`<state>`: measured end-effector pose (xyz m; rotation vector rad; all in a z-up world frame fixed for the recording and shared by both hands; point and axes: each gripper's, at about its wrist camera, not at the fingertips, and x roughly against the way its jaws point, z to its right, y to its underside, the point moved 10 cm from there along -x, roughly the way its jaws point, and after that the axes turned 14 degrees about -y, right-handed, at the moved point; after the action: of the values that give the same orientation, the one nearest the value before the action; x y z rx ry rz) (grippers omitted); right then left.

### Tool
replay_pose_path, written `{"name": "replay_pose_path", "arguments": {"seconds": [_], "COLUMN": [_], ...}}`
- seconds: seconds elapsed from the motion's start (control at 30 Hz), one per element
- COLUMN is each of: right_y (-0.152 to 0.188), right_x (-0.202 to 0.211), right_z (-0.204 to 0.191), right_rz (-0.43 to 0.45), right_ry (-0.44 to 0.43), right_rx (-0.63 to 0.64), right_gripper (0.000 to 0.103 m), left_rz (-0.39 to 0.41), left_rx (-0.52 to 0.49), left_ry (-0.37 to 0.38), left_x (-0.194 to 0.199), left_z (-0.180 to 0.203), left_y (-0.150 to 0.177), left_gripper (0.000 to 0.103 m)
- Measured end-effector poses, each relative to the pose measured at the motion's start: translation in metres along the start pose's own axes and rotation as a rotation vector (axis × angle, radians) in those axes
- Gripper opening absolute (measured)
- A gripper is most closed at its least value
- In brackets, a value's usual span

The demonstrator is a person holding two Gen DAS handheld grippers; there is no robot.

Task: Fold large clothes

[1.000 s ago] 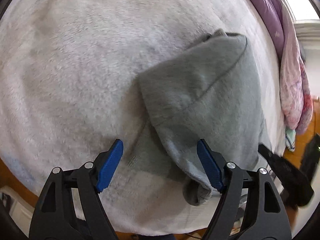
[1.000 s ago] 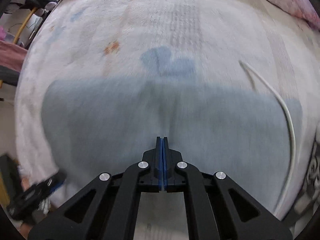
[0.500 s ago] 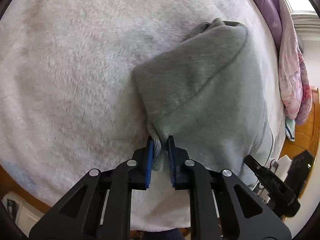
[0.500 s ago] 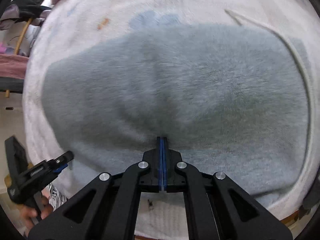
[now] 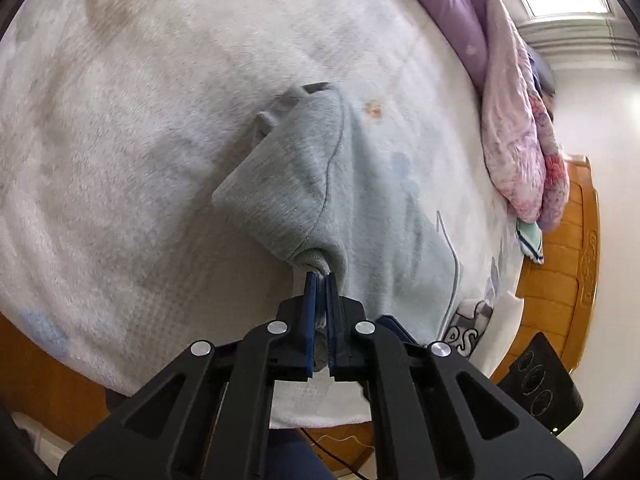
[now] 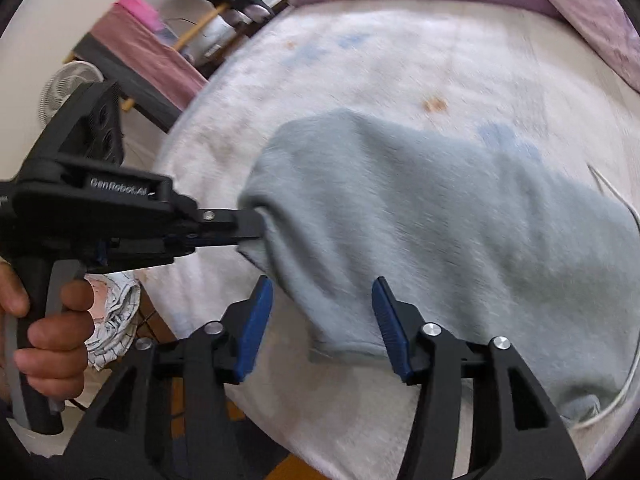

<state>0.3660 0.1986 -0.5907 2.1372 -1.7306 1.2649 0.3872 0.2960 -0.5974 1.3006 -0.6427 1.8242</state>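
A grey sweatshirt (image 5: 296, 184) lies on a white fleece blanket (image 5: 120, 140) on the bed. My left gripper (image 5: 320, 280) is shut on the ribbed cuff of its sleeve (image 5: 314, 262) and holds it lifted above the blanket. In the right wrist view the sweatshirt (image 6: 440, 216) spreads across the middle, and the left gripper (image 6: 256, 230) shows from the side, clamped on its left edge. My right gripper (image 6: 320, 304) is open, its blue pads either side of the garment's near edge, empty.
A purple and pink quilt (image 5: 516, 92) is piled along the bed's far side. A white cord (image 6: 624, 368) lies at the sweatshirt's right. A wooden bed frame (image 5: 560, 264), a fan (image 6: 68, 88) and a rack with clothes (image 6: 160, 56) stand beside the bed.
My left gripper closed on the sleeve cuff and lifted it. My right gripper, shut before, has opened and swung left, near the garment's lower edge.
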Motion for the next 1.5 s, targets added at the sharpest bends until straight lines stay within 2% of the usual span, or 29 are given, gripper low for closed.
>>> {"name": "replay_pose_path", "arguments": {"seconds": [0.03, 0.07, 0.13, 0.27, 0.3, 0.33, 0.4, 0.43, 0.47, 0.5, 0.53, 0.57, 0.6, 0.7, 0.77, 0.8, 0.87, 0.93, 1.0, 1.07, 1.2, 1.23, 1.33, 1.4, 1.5], "right_y": [-0.004, -0.006, -0.013, -0.023, -0.025, -0.025, -0.024, -0.025, -0.026, -0.027, -0.029, -0.033, -0.035, -0.038, -0.033, -0.028, -0.012, 0.011, 0.033, 0.061, 0.100, 0.105, 0.113, 0.122, 0.137], "right_x": [-0.008, -0.018, -0.047, -0.070, -0.074, -0.074, -0.071, -0.069, -0.060, -0.051, -0.041, -0.026, -0.011, 0.043, 0.080, 0.098, 0.132, 0.161, 0.179, 0.189, 0.198, 0.200, 0.218, 0.220, 0.194], "right_z": [-0.002, -0.004, -0.004, 0.002, 0.003, 0.006, 0.013, 0.016, 0.019, 0.021, 0.023, 0.028, 0.032, 0.060, 0.079, 0.089, 0.111, 0.134, 0.156, 0.179, 0.213, 0.216, 0.223, 0.231, 0.250], "right_rz": [-0.004, -0.019, -0.042, -0.001, -0.001, 0.003, 0.002, 0.010, 0.035, 0.055, 0.077, 0.116, 0.156, 0.329, 0.437, 0.486, 0.578, 0.659, 0.734, 0.797, 0.820, 0.833, 0.857, 0.824, 0.722], "right_ry": [-0.014, -0.007, 0.018, 0.050, 0.054, 0.066, 0.091, 0.075, 0.047, 0.027, 0.010, -0.022, -0.060, -0.193, -0.246, -0.263, -0.294, -0.316, -0.329, -0.335, -0.252, -0.256, -0.209, -0.159, -0.116], "right_rx": [0.000, 0.020, 0.059, 0.041, 0.039, 0.034, -0.011, -0.050, -0.093, -0.124, -0.153, -0.198, -0.254, -0.483, -0.580, -0.626, -0.726, -0.827, -0.920, -1.027, -1.117, -1.136, -1.103, -1.106, -1.159], "right_gripper": [0.053, 0.054, 0.054, 0.054, 0.046, 0.031, 0.009, 0.008, 0.008, 0.008, 0.008, 0.008, 0.007, 0.007, 0.007, 0.007, 0.007, 0.007, 0.007, 0.007, 0.007, 0.007, 0.007, 0.007, 0.010], "left_rz": [0.002, 0.000, -0.010, -0.010, -0.009, -0.008, -0.015, -0.012, -0.002, 0.000, 0.005, 0.022, 0.045, 0.123, 0.161, 0.175, 0.162, 0.155, 0.131, 0.108, 0.022, 0.018, 0.007, -0.004, -0.012], "left_rx": [-0.009, -0.011, 0.009, -0.009, -0.013, -0.017, -0.024, -0.032, -0.051, -0.072, -0.095, -0.118, -0.139, -0.219, -0.232, -0.232, -0.235, -0.228, -0.253, -0.291, -0.307, -0.313, -0.338, -0.331, -0.370], "left_ry": [-0.006, -0.008, -0.003, -0.015, -0.021, -0.026, 0.002, 0.005, 0.013, 0.040, 0.082, 0.114, 0.135, 0.220, 0.241, 0.234, 0.145, 0.091, 0.011, -0.037, -0.071, -0.072, -0.104, -0.091, -0.111], "left_x": [-0.002, -0.006, -0.009, -0.006, -0.006, -0.007, -0.005, -0.002, 0.003, 0.010, 0.020, 0.030, 0.038, 0.072, 0.080, 0.079, 0.056, 0.034, 0.001, -0.025, -0.075, -0.083, -0.103, -0.114, -0.129], "left_z": [0.002, 0.007, 0.015, 0.004, 0.004, 0.004, 0.011, 0.016, 0.023, 0.033, 0.043, 0.054, 0.062, 0.099, 0.113, 0.118, 0.123, 0.126, 0.132, 0.132, 0.144, 0.148, 0.150, 0.154, 0.164], "left_y": [0.000, 0.008, 0.003, 0.007, 0.007, 0.007, 0.009, 0.008, 0.008, 0.009, 0.011, 0.011, 0.012, 0.015, 0.015, 0.014, 0.013, 0.013, 0.019, 0.026, 0.050, 0.055, 0.065, 0.069, 0.074], "left_gripper": [0.004, 0.004, 0.004, 0.004, 0.004, 0.004, 0.004, 0.004, 0.011, 0.025, 0.033, 0.047, 0.055, 0.071, 0.076, 0.079, 0.079, 0.079, 0.079, 0.079, 0.079, 0.079, 0.083, 0.090, 0.094]}}
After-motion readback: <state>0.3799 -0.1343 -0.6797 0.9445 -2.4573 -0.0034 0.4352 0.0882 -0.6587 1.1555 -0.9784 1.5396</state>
